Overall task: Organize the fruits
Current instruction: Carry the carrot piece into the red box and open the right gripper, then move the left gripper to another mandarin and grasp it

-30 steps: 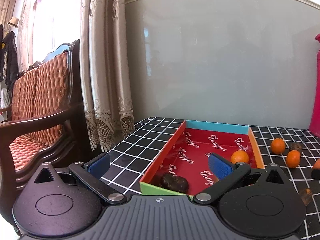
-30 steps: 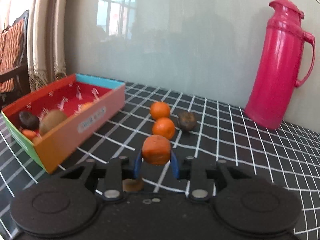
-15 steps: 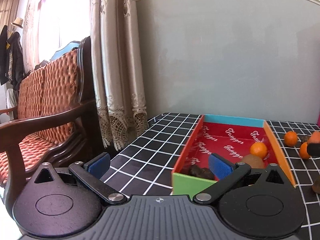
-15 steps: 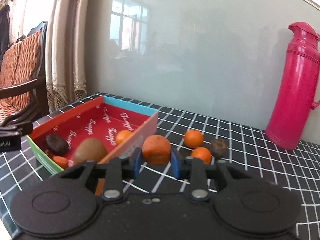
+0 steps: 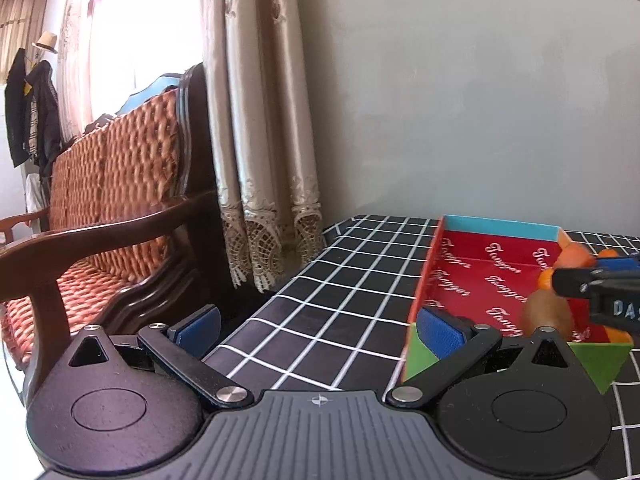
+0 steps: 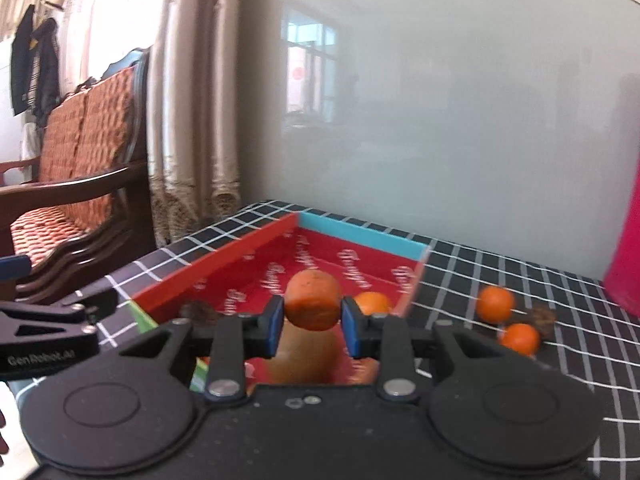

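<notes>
A bench (image 5: 340,280) covered in a black cloth with a white grid stands against a pale grey wall. On it sits a shallow cardboard tray (image 6: 360,236) with a red printed floor, orange-red side walls, a blue far wall and a green near corner.

The right claw (image 6: 308,326) hangs over the near part of the tray, its blue pads pinching a round orange fruit (image 6: 313,300) from both sides. Below the held fruit a brown kiwi (image 6: 302,356) lies in the tray, with a smaller tangerine (image 6: 372,303) just beside it and a dark wrinkled fruit (image 6: 198,311) near the left wall.

Outside the tray, to its right on the cloth, lie two more tangerines (image 6: 496,305) and a dark round fruit (image 6: 542,316), close together. A pink flask (image 6: 626,248) stands at the far right.

The left claw (image 5: 318,326) is spread wide and empty, low over the bench at the tray's near left corner. A curtain (image 5: 256,120) and a wooden sofa with woven cushions (image 5: 108,184) stand to the left.
</notes>
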`<action>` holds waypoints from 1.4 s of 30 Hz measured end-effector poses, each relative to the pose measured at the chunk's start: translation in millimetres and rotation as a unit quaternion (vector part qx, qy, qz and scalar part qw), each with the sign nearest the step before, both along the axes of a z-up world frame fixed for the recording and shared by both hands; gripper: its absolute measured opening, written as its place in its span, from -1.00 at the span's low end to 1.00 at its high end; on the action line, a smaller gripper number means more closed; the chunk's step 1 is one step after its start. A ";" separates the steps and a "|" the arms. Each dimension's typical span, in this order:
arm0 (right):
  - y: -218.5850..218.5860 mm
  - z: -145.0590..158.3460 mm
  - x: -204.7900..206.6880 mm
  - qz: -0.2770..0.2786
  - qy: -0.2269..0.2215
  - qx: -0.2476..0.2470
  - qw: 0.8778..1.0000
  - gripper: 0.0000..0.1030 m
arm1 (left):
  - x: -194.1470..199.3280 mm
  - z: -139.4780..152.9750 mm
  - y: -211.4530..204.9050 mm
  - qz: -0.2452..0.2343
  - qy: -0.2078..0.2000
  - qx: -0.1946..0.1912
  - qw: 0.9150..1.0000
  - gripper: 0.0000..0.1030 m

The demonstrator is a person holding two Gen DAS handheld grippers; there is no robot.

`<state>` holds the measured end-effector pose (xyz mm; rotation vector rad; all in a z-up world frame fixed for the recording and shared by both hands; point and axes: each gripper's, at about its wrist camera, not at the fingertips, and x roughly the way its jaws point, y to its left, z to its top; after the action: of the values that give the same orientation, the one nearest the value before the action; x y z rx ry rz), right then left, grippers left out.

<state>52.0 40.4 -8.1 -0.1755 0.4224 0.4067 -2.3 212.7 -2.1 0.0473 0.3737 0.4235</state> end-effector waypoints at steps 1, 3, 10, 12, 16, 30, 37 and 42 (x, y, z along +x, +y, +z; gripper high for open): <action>5.3 -1.1 -0.4 0.005 0.000 -0.001 1.000 -0.45 | -0.6 -0.4 2.9 0.002 0.001 0.000 1.000 1.00; 13.8 -1.5 0.3 0.012 0.002 -0.001 1.000 -0.45 | -3.5 -0.9 8.8 0.007 0.001 -0.002 1.000 1.00; 34.4 -9.8 1.4 0.021 0.003 -0.013 1.000 -0.36 | -7.6 -4.7 21.4 0.019 0.010 -0.004 1.000 1.00; 34.9 -9.4 -2.7 0.015 -0.013 -0.015 1.000 -0.21 | -8.1 -4.3 21.6 0.020 0.008 -0.005 1.000 1.00; 29.3 -5.8 -4.9 0.014 -0.017 -0.014 1.000 -0.22 | -7.7 -2.1 16.7 0.011 0.004 -0.009 1.000 1.00; -56.8 10.2 1.9 -0.082 -0.027 0.000 0.996 -0.22 | 8.2 10.2 -53.7 -0.074 -0.011 -0.016 0.997 1.00; -102.2 15.5 0.5 -0.128 -0.032 0.000 0.991 -0.22 | 16.5 12.7 -97.9 -0.126 -0.011 -0.012 0.992 1.00; -136.9 20.0 -2.8 -0.159 -0.038 0.002 0.987 -0.21 | 23.6 13.4 -128.0 -0.162 -0.009 -0.007 0.987 1.00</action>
<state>49.3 -96.5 11.9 -0.1162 0.3669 0.0864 21.3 84.7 11.2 0.0880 0.3436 0.0999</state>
